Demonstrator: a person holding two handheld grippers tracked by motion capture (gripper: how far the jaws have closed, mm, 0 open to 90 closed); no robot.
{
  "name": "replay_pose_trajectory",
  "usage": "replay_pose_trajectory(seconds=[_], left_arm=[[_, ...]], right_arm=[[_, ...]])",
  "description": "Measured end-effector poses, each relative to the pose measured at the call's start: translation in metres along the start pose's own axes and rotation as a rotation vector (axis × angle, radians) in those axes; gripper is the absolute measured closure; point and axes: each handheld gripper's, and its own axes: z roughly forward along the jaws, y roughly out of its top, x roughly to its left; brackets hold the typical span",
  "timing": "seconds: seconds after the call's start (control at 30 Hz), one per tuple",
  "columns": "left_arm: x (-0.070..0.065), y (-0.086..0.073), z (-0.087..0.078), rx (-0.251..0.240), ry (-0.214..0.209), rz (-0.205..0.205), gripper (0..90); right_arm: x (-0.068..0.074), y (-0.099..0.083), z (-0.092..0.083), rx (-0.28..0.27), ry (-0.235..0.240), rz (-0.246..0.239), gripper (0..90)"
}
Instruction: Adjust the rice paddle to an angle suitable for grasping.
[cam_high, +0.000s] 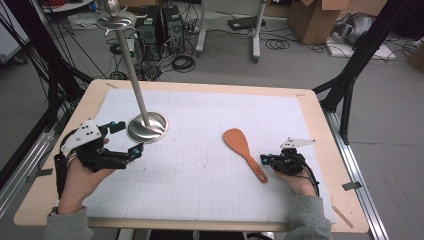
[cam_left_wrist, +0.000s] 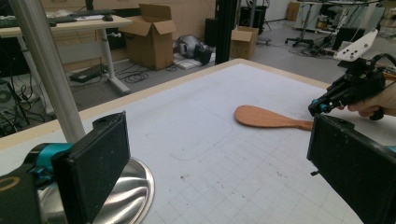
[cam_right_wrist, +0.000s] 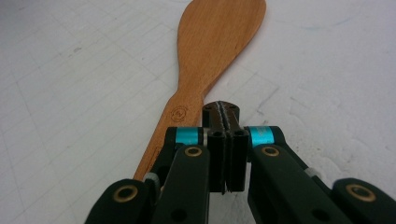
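A wooden spatula (cam_high: 240, 144) lies flat on the white grid mat (cam_high: 200, 165), right of centre, with its handle pointing toward the near edge. My right gripper (cam_high: 263, 160) rests just right of the handle end. In the right gripper view its jaws are pressed together with nothing between them (cam_right_wrist: 222, 112), and the spatula (cam_right_wrist: 212, 51) runs along their left side. My left gripper (cam_high: 129, 138) is held wide open at the left, close to the round steel base (cam_high: 146, 126) of a tall metal stand. The base (cam_left_wrist: 128, 196) sits by its left jaw.
The stand's pole (cam_high: 131, 70) leans up to a hooked top (cam_high: 116, 19). The mat covers a wooden table (cam_high: 320, 130). Cardboard boxes (cam_left_wrist: 152, 35), cables and desk legs stand on the floor beyond the far edge. The right gripper (cam_left_wrist: 322, 106) appears across the mat in the left gripper view.
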Motion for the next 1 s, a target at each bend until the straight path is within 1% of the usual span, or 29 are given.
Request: replay_pose_trajectory(seconds=[0.07, 0.17, 0.27, 0.33, 0.37, 0.4, 0.43, 0.47, 0.5, 0.53, 0.57, 0.63, 0.67, 0.7, 0.73, 0.8, 0.83, 0.9, 1.0], left_arm=[[0.0, 0.0, 0.0, 0.002, -0.001, -0.003, 6.2], [-0.001, 0.0, 0.0, 0.002, -0.002, 0.004, 6.3], [-0.004, 0.004, -0.001, -0.015, -0.01, 0.019, 6.3], [-0.005, 0.004, -0.002, -0.019, -0.011, 0.02, 6.2], [-0.004, 0.004, -0.002, -0.015, -0.01, 0.019, 6.2], [-0.004, 0.004, -0.002, -0.015, -0.01, 0.019, 6.2], [-0.004, 0.003, -0.001, -0.013, -0.008, 0.017, 6.3], [-0.003, 0.003, -0.001, -0.009, -0.008, 0.015, 6.2], [-0.003, 0.002, -0.001, -0.007, -0.006, 0.012, 6.2], [-0.003, 0.001, 0.0, 0.0, -0.005, 0.013, 6.2], [-0.002, 0.001, 0.001, 0.002, -0.001, 0.011, 6.3], [-0.003, 0.0, 0.001, 0.004, -0.002, 0.011, 6.2], [-0.004, 0.0, 0.002, 0.005, -0.005, 0.015, 6.3], [-0.004, 0.0, 0.002, 0.005, -0.005, 0.015, 6.3], [-0.004, 0.001, 0.001, 0.006, -0.003, 0.016, 6.2], [-0.005, 0.0, 0.001, 0.006, -0.001, 0.016, 6.2], [-0.004, 0.0, 0.0, 0.005, 0.001, 0.016, 6.2], [-0.004, 0.0, -0.002, 0.006, 0.006, 0.016, 6.2], [-0.003, -0.001, -0.003, 0.006, 0.007, 0.014, 6.2]], right_arm=[[0.0, 0.0, 0.001, 0.019, 0.005, 0.004, 89.7], [0.001, -0.001, 0.004, 0.038, 0.025, 0.007, 89.7], [0.002, -0.001, 0.006, 0.057, 0.044, 0.003, 89.7], [0.002, -0.001, 0.007, 0.064, 0.053, 0.006, 89.7], [0.003, -0.001, 0.008, 0.067, 0.075, -0.008, 89.9], [0.003, -0.001, 0.008, 0.067, 0.075, -0.008, 89.9], [0.006, -0.001, 0.01, 0.071, 0.1, -0.029, 90.0], [0.007, -0.001, 0.01, 0.078, 0.11, -0.029, 90.0], [0.007, -0.001, 0.01, 0.078, 0.11, -0.029, 90.0], [0.009, 0.0, 0.011, 0.078, 0.123, -0.039, 90.0], [0.012, 0.0, 0.013, 0.086, 0.143, -0.037, 90.0], [0.017, 0.002, 0.018, 0.088, 0.159, -0.061, 90.0], [0.022, 0.005, 0.021, 0.098, 0.16, -0.078, 90.0], [0.022, 0.005, 0.021, 0.098, 0.16, -0.078, 90.0], [0.025, 0.007, 0.024, 0.101, 0.17, -0.085, 90.0], [0.025, 0.007, 0.025, 0.102, 0.17, -0.087, 90.0], [0.027, 0.008, 0.027, 0.103, 0.185, -0.1, 90.0], [0.029, 0.009, 0.029, 0.102, 0.197, -0.104, 90.0], [0.03, 0.011, 0.032, 0.103, 0.202, -0.111, 90.0]])
